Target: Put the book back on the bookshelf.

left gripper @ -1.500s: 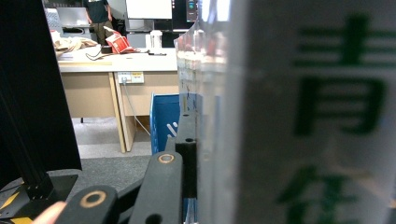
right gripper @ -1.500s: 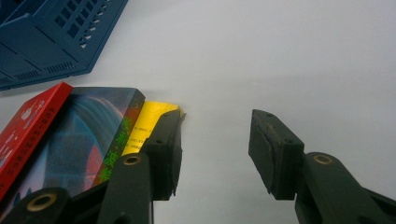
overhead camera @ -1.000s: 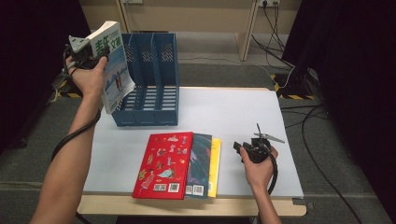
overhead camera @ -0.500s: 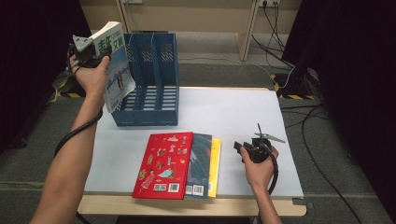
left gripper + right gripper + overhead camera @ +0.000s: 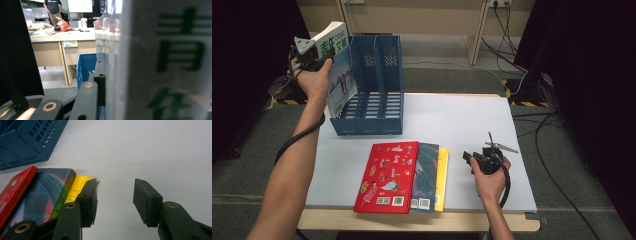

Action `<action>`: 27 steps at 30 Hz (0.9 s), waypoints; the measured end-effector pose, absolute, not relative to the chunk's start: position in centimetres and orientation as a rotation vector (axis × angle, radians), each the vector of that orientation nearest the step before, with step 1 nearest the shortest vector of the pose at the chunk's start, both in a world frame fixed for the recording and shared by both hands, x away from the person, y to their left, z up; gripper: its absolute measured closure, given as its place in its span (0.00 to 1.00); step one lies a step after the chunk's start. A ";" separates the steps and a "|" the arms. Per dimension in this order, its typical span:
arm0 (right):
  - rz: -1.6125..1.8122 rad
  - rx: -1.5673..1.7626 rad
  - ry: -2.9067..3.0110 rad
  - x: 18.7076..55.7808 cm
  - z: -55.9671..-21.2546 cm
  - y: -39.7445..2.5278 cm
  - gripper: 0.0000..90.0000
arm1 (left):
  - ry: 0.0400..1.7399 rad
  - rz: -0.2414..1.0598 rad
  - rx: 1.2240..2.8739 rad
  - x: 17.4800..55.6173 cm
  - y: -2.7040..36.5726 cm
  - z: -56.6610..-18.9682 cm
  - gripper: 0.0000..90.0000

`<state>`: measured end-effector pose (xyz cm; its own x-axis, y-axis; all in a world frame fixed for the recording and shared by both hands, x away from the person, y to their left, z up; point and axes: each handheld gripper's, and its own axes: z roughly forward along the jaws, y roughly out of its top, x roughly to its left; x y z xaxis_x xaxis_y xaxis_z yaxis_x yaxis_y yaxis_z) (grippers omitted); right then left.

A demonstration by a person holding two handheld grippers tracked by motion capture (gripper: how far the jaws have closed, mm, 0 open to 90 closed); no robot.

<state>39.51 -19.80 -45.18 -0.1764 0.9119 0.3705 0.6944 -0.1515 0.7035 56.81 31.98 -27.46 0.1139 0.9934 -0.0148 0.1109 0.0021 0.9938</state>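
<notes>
Book held above the file rack, three more waiting on the worktop.

High view: the left gripper (image 5: 312,60) clamps a white-and-green book (image 5: 337,65), tilted over the left slot of the blue file rack (image 5: 369,90), whose slots look empty; its corner could catch the divider.
Left gripper view: the spine (image 5: 160,60) is pinched near one edge, so it may swivel.
Right gripper view: the right gripper (image 5: 115,200) gapes wide and holds nothing beside the yellow book (image 5: 78,186).

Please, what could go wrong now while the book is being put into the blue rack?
1. The left hand-held gripper clamps the white and green paperback book near its top, tilted above the blue plastic three-slot file rack; its lower edge might catch the rack wall.
2. The light rack might slide on the white table.
</notes>
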 end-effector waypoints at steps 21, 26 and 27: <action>1.233 1.826 1.859 39.6 -45.3 -20.0 0.61 | 1.180 1.056 1.321 58.1 32.2 -28.8 0.82; 1.234 1.834 1.857 39.6 -45.4 -19.9 0.61 | 1.181 1.053 1.316 58.5 32.0 -29.0 0.82; 1.234 1.835 1.857 39.6 -45.4 -19.9 0.61 | 1.179 1.051 1.321 58.6 32.0 -29.1 0.82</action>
